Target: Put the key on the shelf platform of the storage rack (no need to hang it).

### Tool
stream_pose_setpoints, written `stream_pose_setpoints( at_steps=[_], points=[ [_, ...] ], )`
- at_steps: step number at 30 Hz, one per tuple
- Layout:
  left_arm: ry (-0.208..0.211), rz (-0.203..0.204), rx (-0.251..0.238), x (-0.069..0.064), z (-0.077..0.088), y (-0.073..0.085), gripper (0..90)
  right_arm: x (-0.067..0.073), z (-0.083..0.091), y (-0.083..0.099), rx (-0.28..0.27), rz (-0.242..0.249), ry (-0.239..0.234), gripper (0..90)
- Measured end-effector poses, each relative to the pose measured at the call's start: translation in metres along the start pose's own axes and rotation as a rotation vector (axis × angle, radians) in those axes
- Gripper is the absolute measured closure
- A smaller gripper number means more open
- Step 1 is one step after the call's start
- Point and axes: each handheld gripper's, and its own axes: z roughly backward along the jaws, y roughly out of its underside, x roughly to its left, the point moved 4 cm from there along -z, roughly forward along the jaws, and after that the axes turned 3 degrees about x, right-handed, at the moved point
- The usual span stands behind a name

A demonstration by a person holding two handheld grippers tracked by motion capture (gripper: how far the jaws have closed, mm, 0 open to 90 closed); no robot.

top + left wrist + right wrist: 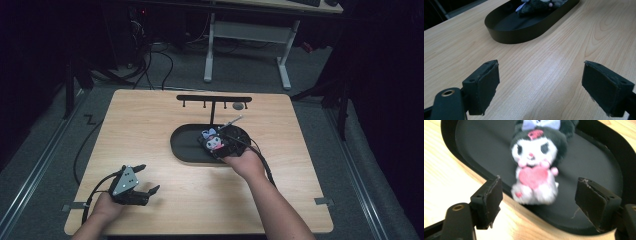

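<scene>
A tray (187, 147) sits near the middle of the table (150, 120), with a plush toy (215, 141) in its right half. Behind the tray, by the far edge, stands a rack (214, 99). The left gripper (145, 180) is by the near left corner, the right gripper (225, 145) over the tray's right end.

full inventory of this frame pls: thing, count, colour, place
table: 1, light wood, centre
tray: 1, black oval, mid-table
plush toy: 1, black, white and pink, lying in the tray's right part
hook rack: 1, black, behind the tray
desk: 1, white-framed, on the floor beyond the table
left gripper: 1, black, open, near left corner above bare table
right gripper: 1, black, open, at the tray's near rim, toy between the jaws in its view
</scene>
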Motion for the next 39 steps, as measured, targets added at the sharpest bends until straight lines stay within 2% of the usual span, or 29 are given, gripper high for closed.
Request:
stream_pose_setpoints(
  at_steps=[2, 10, 16, 17, 19, 20, 21, 22, 24, 30, 33, 37, 38, 39],
  points=[
    [0.002, -0.003, 0.003, 0.000, 0.000, 0.000, 15.5, -0.002, 0.003, 0.007, -0.005, -0.009, -0.005, 21.2],
    [0.001, -0.005, 0.006, 0.000, -0.001, 0.000, 15.5, -0.012, 0.016, 0.038, -0.025, -0.010, 0.023, 18.9],
    [-0.005, -0.014, 0.013, -0.002, -0.002, 0.000, 15.5, -0.018, 0.024, 0.068, -0.033, -0.028, 0.053, 18.6],
    [-0.005, -0.014, 0.014, -0.001, -0.002, 0.000, 15.5, -0.020, 0.026, 0.080, -0.039, -0.016, 0.071, 18.5],
    [-0.008, -0.012, 0.017, -0.001, -0.002, 0.000, 15.5, -0.020, 0.027, 0.084, -0.038, -0.017, 0.077, 18.5],
    [-0.009, -0.013, 0.016, -0.002, -0.002, 0.000, 15.5, -0.021, 0.028, 0.095, -0.048, -0.016, 0.084, 18.5],
    [-0.007, -0.015, 0.020, -0.002, -0.002, 0.000, 15.5, -0.021, 0.028, 0.095, -0.048, -0.016, 0.084, 18.5],
    [-0.007, -0.017, 0.020, -0.002, -0.002, 0.000, 15.5, -0.022, 0.026, 0.108, -0.056, -0.032, 0.090, 18.5],
    [-0.005, -0.015, 0.015, -0.001, -0.002, 0.000, 15.5, -0.022, 0.025, 0.113, -0.063, -0.040, 0.091, 18.6],
    [-0.005, -0.015, 0.016, -0.001, -0.002, 0.000, 15.5, -0.018, 0.021, 0.151, -0.161, -0.115, 0.078, 18.4],
    [-0.009, -0.016, 0.017, -0.002, -0.002, 0.000, 15.5, -0.015, 0.020, 0.167, -0.198, -0.126, 0.082, 17.9],
    [-0.011, -0.017, 0.028, -0.001, -0.003, 0.000, 15.4, -0.008, 0.023, 0.191, -0.297, -0.180, 0.099, 21.1],
    [-0.014, -0.018, 0.032, -0.001, -0.003, 0.000, 15.5, -0.006, 0.025, 0.192, -0.301, -0.172, 0.089, 19.6],
    [-0.014, -0.018, 0.032, -0.001, -0.003, 0.000, 15.5, -0.007, 0.027, 0.192, -0.307, -0.160, 0.105, 19.5]
  ],
)
